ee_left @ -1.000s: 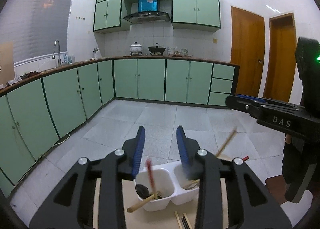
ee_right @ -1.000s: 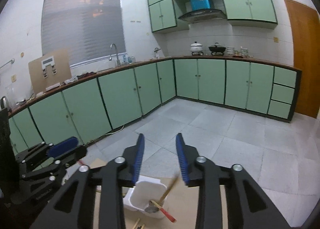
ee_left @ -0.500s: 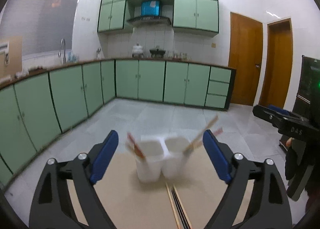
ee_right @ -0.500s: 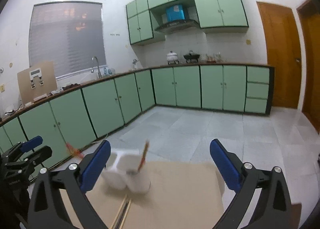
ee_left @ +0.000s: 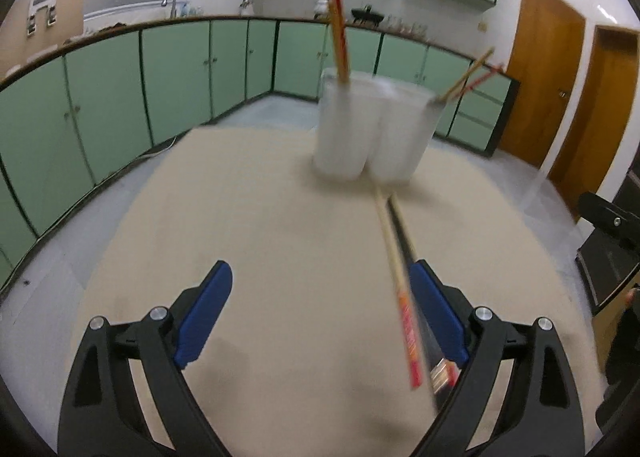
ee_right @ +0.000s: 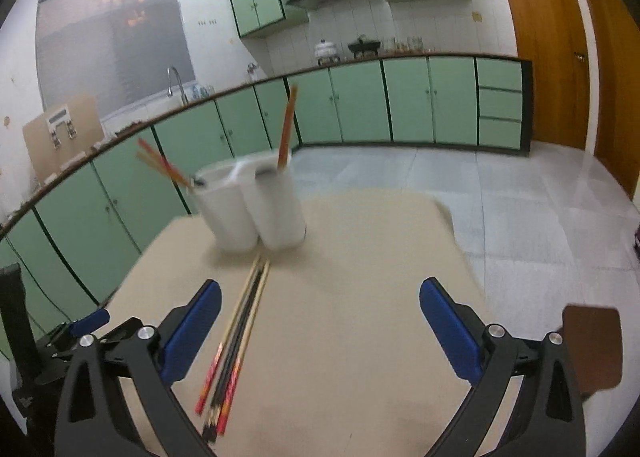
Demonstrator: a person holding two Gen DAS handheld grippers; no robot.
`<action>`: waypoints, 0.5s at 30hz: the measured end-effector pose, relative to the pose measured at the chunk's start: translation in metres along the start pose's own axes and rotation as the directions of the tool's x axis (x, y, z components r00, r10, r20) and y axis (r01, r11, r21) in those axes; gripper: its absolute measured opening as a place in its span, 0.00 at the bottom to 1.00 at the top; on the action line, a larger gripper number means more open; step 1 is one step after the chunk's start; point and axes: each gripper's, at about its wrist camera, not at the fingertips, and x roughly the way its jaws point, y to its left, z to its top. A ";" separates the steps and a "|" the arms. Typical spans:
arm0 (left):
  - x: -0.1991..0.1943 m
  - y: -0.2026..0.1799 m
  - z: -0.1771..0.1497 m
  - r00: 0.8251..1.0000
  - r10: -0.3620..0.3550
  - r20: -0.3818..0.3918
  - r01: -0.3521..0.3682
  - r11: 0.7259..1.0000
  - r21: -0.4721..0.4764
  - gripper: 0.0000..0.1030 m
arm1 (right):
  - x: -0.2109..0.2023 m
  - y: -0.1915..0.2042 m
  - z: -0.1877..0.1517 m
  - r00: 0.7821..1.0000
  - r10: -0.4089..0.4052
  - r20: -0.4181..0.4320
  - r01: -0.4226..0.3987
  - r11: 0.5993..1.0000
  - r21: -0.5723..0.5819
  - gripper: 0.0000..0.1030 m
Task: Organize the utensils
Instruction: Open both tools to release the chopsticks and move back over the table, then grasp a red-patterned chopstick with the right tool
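A white two-compartment utensil holder [ee_left: 372, 125] stands at the far side of a beige table [ee_left: 260, 241]; it also shows in the right wrist view [ee_right: 252, 209]. Chopsticks stick out of both compartments. A bundle of loose chopsticks [ee_left: 400, 277] lies flat on the table in front of the holder, beside my left gripper's right finger; the right wrist view shows the bundle [ee_right: 236, 341] just inside that gripper's left finger. My left gripper [ee_left: 320, 321] is open and empty. My right gripper [ee_right: 320, 329] is open and empty.
Green kitchen cabinets [ee_right: 360, 105] run along the walls beyond the table. Wooden doors [ee_left: 540, 77] stand at the right. A brown stool or board [ee_right: 592, 349] sits past the table's right edge. My left gripper's body [ee_right: 60, 341] shows at the table's left edge.
Both grippers have opened wide and dropped low toward the table, pulling back from above the holder. The loose chopsticks now lie close in front of both grippers.
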 end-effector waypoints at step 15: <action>0.005 0.019 -0.038 0.992 0.069 -0.103 -0.066 0.997 0.034 0.85 | 0.024 0.038 -0.081 0.976 -0.017 -0.219 0.000 0.997 -0.077 0.84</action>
